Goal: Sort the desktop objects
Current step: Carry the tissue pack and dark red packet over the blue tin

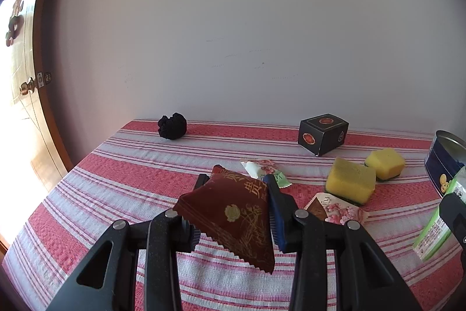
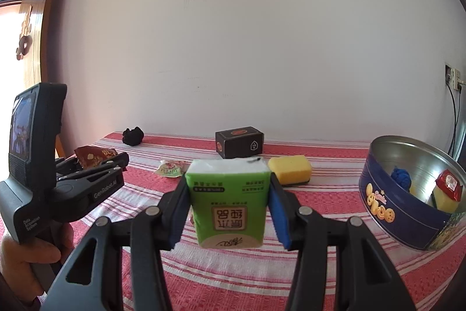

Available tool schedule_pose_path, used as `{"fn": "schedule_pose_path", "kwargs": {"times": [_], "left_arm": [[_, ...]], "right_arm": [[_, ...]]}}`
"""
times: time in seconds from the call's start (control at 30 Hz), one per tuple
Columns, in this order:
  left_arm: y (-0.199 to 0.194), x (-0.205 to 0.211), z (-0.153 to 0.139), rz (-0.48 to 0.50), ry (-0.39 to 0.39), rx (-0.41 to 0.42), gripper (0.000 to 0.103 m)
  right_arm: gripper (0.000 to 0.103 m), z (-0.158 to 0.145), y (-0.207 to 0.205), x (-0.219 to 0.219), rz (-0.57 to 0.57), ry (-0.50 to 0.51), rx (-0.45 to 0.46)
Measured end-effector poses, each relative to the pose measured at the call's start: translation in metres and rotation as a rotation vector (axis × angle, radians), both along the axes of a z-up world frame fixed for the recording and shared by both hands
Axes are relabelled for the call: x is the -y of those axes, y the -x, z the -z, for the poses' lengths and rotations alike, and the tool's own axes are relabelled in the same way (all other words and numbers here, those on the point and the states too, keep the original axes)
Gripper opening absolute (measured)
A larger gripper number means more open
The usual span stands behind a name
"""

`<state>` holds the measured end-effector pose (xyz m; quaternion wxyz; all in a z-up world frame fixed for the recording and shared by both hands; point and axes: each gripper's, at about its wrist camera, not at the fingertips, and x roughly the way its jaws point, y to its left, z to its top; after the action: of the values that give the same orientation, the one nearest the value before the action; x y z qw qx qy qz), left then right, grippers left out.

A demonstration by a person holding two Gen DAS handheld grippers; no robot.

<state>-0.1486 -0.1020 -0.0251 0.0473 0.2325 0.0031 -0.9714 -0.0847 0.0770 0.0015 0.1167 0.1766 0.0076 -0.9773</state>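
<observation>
I hold dark red snack packet [image 1: 230,216] pinched between left gripper [image 1: 233,212] jaws, lifted off counter. Right gripper [image 2: 228,206] jaws clamp green tissue pack [image 2: 228,203]; cookie tin [image 2: 407,194] right of them, likely destination.

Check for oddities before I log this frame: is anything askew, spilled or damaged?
Nothing spilled or damaged. The black box sits skewed to the tablecloth stripes, and sponges lie loosely scattered, as expected mid-sort.

On the desk [image 2: 233,276], the box [image 2: 239,142] stands at the back, a sponge [image 2: 289,173] before it, the tin [image 2: 407,194] to the right holding a packet [image 2: 448,185].
</observation>
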Motion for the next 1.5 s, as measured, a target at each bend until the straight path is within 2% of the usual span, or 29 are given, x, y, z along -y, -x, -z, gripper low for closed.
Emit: {"fn": "schedule_pose_path", "kwargs": {"times": [0.27,0.43,0.9,1.23,1.5], "left_arm": [[-0.013,-0.018,-0.001,0.052,-0.018,-0.002,0.041],[-0.021,-0.034,-0.002,0.119,-0.048,-0.006,0.041],[-0.033,-0.097,-0.004,0.241,-0.034,-0.004,0.041],[-0.05,-0.129,-0.023,0.429,-0.163,-0.053,0.04],[-0.053,-0.165,-0.033,0.474,-0.144,-0.063,0.04]], "right_arm": [[0.05,-0.001,-0.011,-0.022,0.035,0.026,0.001],[0.05,-0.002,-0.017,-0.039,0.053,0.055,0.006],[0.05,-0.003,-0.03,-0.11,0.19,0.12,0.022],[0.05,-0.006,-0.048,-0.156,0.328,0.103,-0.032],[0.05,-0.008,-0.052,-0.195,0.389,0.144,-0.033]]}}
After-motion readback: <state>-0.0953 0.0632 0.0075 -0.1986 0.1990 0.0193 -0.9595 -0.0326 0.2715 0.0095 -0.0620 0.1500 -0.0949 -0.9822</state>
